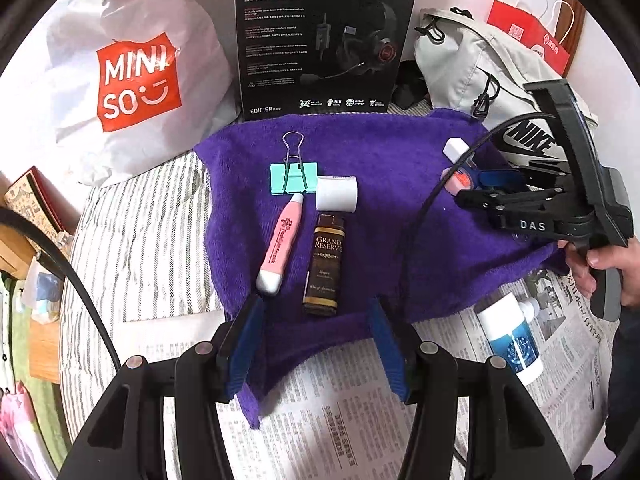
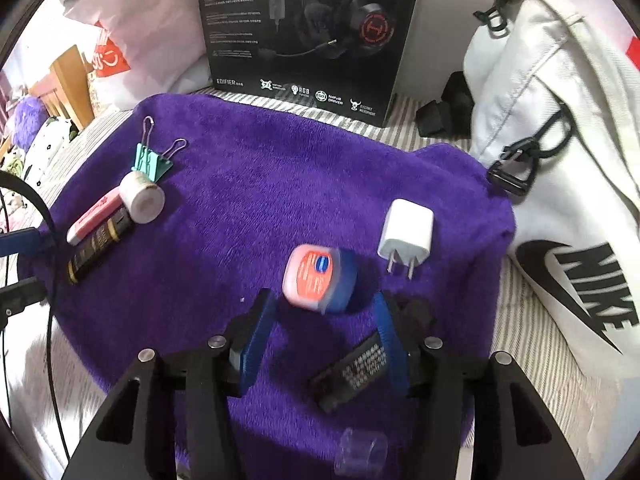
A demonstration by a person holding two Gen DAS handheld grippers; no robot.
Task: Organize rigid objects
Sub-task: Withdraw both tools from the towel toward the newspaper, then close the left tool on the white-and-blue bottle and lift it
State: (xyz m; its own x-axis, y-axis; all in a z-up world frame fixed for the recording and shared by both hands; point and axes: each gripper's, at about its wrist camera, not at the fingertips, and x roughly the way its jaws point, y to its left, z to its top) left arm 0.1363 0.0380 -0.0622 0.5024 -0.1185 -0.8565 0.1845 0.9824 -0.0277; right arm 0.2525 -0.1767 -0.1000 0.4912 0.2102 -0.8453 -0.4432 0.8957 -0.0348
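Small jar: we see a small round jar with a pink-orange label and blue body (image 2: 314, 278) tipped on its edge on the purple terry towel (image 2: 248, 184), just ahead of the right gripper (image 2: 320, 330). It looks blurred, so we judge it unsettled.
Right gripper: its blue pads stand apart, one on each side of the jar and just short of it; neither presses on it. Nothing is held.
Risk, jar: tilted on soft pile, we think it may roll toward the white two-prong wall charger (image 2: 406, 234) just beside it, or off toward the towel's near edge.
Risk, re-grip: if the jaws shut while the jar leans, we expect the pads to catch the rim and flip it.
Black tag: a flat black printed label (image 2: 354, 370) lies under the right finger; a low sweep could drag it.
Sorted group: a mint green binder clip (image 1: 294, 178), white roll of tape (image 1: 337, 194), pink tube with white cap (image 1: 278, 246) and dark brown miniature bottle (image 1: 326, 268) sit close together at the towel's other end.
Left gripper: the left gripper (image 1: 316, 344) hangs open and empty, just short of the bottle's base.
Risk, left: a forward nudge could scatter the group, we think.
Cable: the black cable (image 1: 420, 216) from the right gripper droops across the towel and could snag.
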